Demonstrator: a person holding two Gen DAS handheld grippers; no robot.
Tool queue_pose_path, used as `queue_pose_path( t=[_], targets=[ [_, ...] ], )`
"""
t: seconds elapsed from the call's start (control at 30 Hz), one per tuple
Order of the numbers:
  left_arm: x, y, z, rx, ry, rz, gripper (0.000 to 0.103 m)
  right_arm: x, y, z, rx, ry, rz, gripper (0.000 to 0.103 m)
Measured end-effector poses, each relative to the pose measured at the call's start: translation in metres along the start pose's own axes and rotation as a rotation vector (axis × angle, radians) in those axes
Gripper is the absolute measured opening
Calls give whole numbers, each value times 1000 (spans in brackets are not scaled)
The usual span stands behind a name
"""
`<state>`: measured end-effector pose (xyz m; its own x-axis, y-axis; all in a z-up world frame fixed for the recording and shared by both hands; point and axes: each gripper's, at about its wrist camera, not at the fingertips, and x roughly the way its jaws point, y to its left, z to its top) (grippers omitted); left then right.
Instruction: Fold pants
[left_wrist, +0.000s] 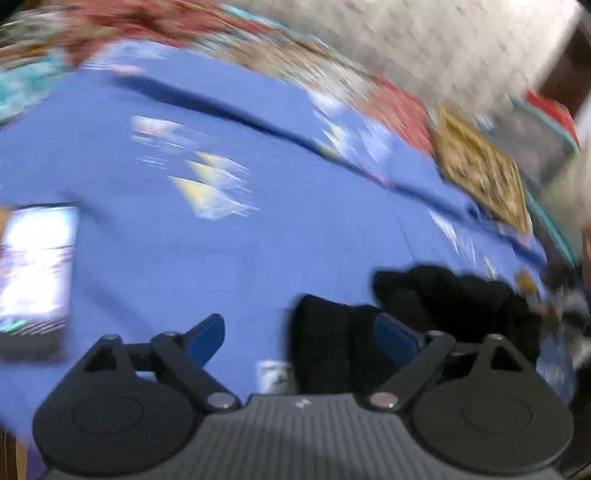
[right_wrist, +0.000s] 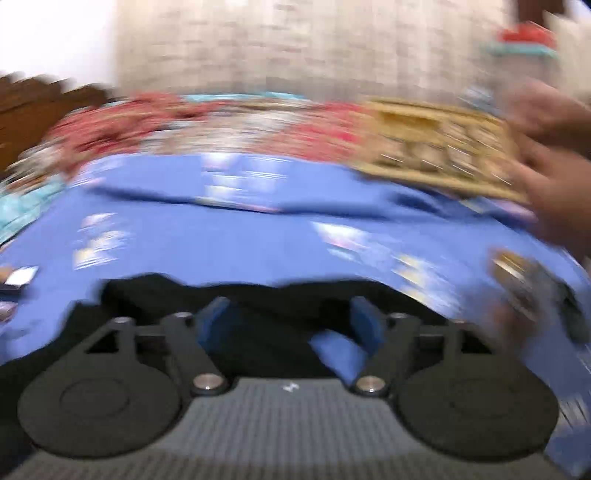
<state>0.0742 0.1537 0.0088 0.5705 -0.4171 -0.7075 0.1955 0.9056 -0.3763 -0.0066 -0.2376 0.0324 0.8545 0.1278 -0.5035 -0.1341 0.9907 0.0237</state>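
Observation:
Both views are motion-blurred. The black pants (left_wrist: 424, 314) lie bunched on a blue bedsheet (left_wrist: 221, 258), at the lower right of the left wrist view. My left gripper (left_wrist: 299, 332) is open, its right finger against the black cloth and its left finger over bare sheet. In the right wrist view the black pants (right_wrist: 258, 299) spread across the sheet (right_wrist: 221, 243) right under my right gripper (right_wrist: 291, 325), which is open with the cloth between and beneath its fingers.
A phone with a lit screen (left_wrist: 35, 266) lies on the sheet at the left. A golden patterned cushion (left_wrist: 484, 173), also in the right wrist view (right_wrist: 436, 147), and floral bedding (right_wrist: 184, 122) lie behind. A hand (right_wrist: 554, 166) is at the right. A wall stands beyond.

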Motion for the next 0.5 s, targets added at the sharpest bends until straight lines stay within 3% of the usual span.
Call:
queue_pose_path(
  t=[0.03, 0.1, 0.13, 0.17, 0.2, 0.23, 0.27, 0.3, 0.37, 0.5],
  targets=[
    [19, -8, 1, 19, 36, -6, 91, 11, 14, 4, -28, 1, 68, 87],
    [51, -25, -2, 30, 116, -40, 76, 45, 36, 10, -38, 51, 164, 87],
    [64, -34, -6, 36, 163, -55, 46, 60, 44, 10, -37, 88, 192, 87],
    [71, -41, -9, 43, 197, -63, 29, 79, 51, 9, -40, 125, 215, 79],
    [74, -45, -11, 43, 208, -61, 20, 95, 58, 7, -58, 158, 218, 62],
    [70, -47, -9, 45, 193, -64, 12, 112, 64, 7, -97, 199, 192, 5],
    [62, -44, -4, 39, 168, -66, 11, 124, 64, 12, -112, 233, 146, 6],
    [43, -38, 5, 20, 119, -74, 11, 125, 55, 24, -68, 200, 113, 6],
    [5, -20, 23, -25, 19, -99, 11, 104, 24, 62, 62, 76, 113, 6],
    [-76, 20, 48, -86, -226, -2, 11, 52, -26, 133, 137, -200, -93, 6]
  ],
)
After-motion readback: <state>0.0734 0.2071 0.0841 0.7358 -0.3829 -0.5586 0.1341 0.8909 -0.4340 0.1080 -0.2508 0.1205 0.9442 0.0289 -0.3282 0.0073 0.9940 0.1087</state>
